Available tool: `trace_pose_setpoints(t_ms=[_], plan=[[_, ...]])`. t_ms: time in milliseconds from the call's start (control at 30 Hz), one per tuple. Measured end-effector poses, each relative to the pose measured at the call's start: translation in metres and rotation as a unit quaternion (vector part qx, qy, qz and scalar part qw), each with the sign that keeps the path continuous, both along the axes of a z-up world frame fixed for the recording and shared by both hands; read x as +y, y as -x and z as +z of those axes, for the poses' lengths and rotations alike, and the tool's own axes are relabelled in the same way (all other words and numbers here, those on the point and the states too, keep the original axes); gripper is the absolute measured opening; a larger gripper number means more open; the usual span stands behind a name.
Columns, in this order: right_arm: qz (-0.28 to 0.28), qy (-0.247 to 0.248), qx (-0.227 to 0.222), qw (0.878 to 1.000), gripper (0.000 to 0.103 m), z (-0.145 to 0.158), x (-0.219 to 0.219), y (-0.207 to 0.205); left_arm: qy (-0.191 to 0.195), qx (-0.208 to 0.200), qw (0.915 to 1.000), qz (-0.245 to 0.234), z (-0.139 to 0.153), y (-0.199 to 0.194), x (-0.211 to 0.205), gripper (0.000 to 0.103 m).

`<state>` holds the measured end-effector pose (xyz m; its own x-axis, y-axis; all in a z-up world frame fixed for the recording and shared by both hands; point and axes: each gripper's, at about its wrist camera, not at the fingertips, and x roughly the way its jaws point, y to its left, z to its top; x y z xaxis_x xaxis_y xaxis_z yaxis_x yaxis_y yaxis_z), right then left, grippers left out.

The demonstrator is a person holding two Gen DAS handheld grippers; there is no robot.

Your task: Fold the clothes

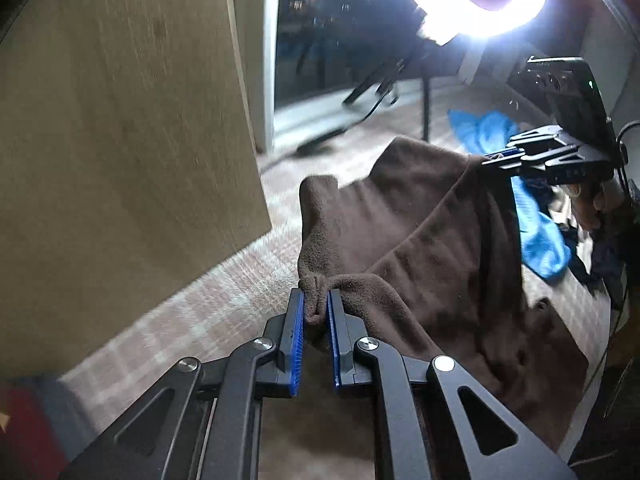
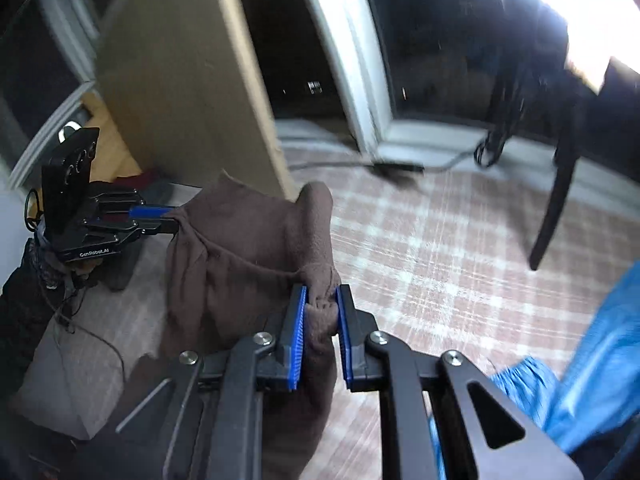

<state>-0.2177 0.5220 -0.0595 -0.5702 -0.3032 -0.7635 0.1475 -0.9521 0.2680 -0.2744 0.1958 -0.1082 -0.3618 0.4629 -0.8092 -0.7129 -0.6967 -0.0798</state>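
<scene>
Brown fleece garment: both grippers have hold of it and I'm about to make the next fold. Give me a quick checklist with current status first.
1. Left gripper pinching the brown fleece garment: ok, a bunched edge sits between its blue pads.
2. Right gripper pinching the garment: ok, fabric clamped between the pads.
3. Edge between the two grips taut: not ok, it sags and creases.
4. Garment lifted off the plaid rug: cannot tell, the lower part is hidden.
5. Blue garment clear of the fold area: not ok, it lies right beside the brown one.
6. Which part of the garment is gripped: cannot tell.
</scene>
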Motion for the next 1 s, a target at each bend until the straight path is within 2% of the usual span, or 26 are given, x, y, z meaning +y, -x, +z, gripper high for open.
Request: trace_pose_setpoints(t_ms=[167, 233, 300, 400, 467, 533, 567, 633, 700, 733, 767, 833, 900, 1000], plan=[[0.010, -0.058, 0.048, 0.997, 0.015, 0.036, -0.033, -0.072, -0.015, 0.052, 0.9983, -0.019, 0.042, -0.082, -0.015, 0.010], [0.007, -0.070, 0.055, 0.996, 0.015, 0.037, -0.045, -0.103, -0.021, 0.064, 0.9973, -0.029, 0.048, -0.121, -0.021, 0.010], [0.003, -0.062, 0.050, 0.997, 0.015, 0.027, -0.052, -0.134, -0.024, 0.060, 0.9972, -0.039, 0.041, -0.156, -0.026, 0.010], [0.001, -0.059, 0.017, 0.998, 0.015, -0.004, -0.061, -0.172, -0.025, 0.021, 0.9981, -0.052, 0.012, -0.200, -0.032, 0.010], [0.000, -0.045, -0.039, 0.998, 0.017, -0.032, -0.064, -0.194, -0.012, -0.026, 0.9981, -0.055, -0.018, -0.225, -0.036, 0.013], [-0.007, -0.050, -0.104, 0.993, 0.018, -0.055, -0.065, -0.216, 0.018, -0.080, 0.9951, -0.055, -0.047, -0.250, -0.041, 0.012], [-0.014, -0.047, -0.121, 0.991, 0.018, -0.059, -0.064, -0.225, 0.029, -0.102, 0.9929, -0.055, -0.057, -0.261, -0.044, 0.012], [-0.037, -0.023, -0.114, 0.993, 0.018, -0.050, -0.056, -0.241, 0.041, -0.120, 0.9904, -0.056, -0.059, -0.278, -0.054, 0.012], [-0.058, 0.004, -0.104, 0.993, 0.025, -0.040, -0.048, -0.251, 0.039, -0.099, 0.9931, -0.049, -0.044, -0.281, -0.059, 0.013], [-0.065, 0.022, -0.095, 0.993, 0.041, -0.033, -0.046, -0.248, 0.028, -0.087, 0.9948, -0.045, -0.035, -0.275, -0.057, 0.016], [-0.072, 0.035, -0.087, 0.993, 0.053, -0.029, -0.046, -0.244, 0.018, -0.075, 0.9962, -0.041, -0.027, -0.270, -0.055, 0.021], [-0.083, 0.048, -0.082, 0.992, 0.053, -0.028, -0.049, -0.232, 0.001, -0.049, 0.9982, -0.033, -0.012, -0.259, -0.049, 0.024], [-0.086, 0.058, -0.087, 0.991, 0.053, -0.035, -0.054, -0.222, 0.006, -0.014, 0.9994, -0.032, -0.006, -0.253, -0.033, 0.024], [-0.099, 0.051, -0.104, 0.988, 0.053, -0.049, -0.062, -0.209, 0.046, 0.044, 0.9920, -0.109, -0.011, -0.270, -0.003, 0.024]])
